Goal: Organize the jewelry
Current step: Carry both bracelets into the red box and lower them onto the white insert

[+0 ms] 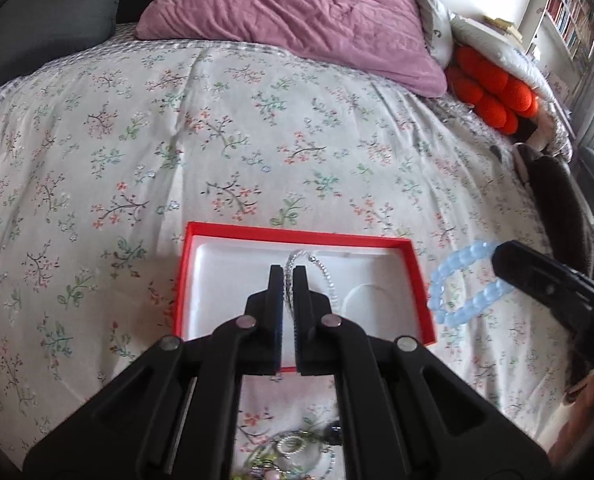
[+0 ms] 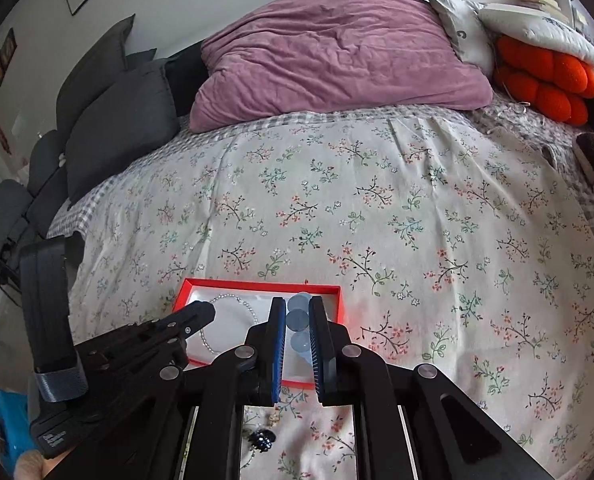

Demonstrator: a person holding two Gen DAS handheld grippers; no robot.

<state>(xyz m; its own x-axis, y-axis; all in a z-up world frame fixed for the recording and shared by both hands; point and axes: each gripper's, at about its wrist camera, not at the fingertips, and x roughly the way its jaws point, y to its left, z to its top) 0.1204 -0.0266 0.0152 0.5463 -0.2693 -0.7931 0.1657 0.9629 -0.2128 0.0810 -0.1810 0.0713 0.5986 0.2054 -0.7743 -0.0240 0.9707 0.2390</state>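
A red box (image 1: pixel 297 236) with a white moulded insert lies on the floral bedspread; it also shows in the right wrist view (image 2: pixel 257 285). My left gripper (image 1: pixel 288 270) is shut on a silver bead necklace (image 1: pixel 325 270), over the box; the chain loops into the insert (image 2: pixel 227 300). My right gripper (image 2: pixel 297 304) is shut on a pale blue bead bracelet (image 2: pixel 299 322), just right of the box and above its right part. In the left wrist view the bracelet (image 1: pixel 463 286) hangs from the right gripper (image 1: pixel 497 258).
Loose jewelry (image 1: pixel 293 446) lies on the bedspread near the front edge, below my left gripper. A dark beaded piece (image 2: pixel 262 439) lies under my right gripper. A mauve pillow (image 2: pixel 337 48), grey cushions (image 2: pixel 117 128) and an orange knot cushion (image 2: pixel 549 80) sit at the back.
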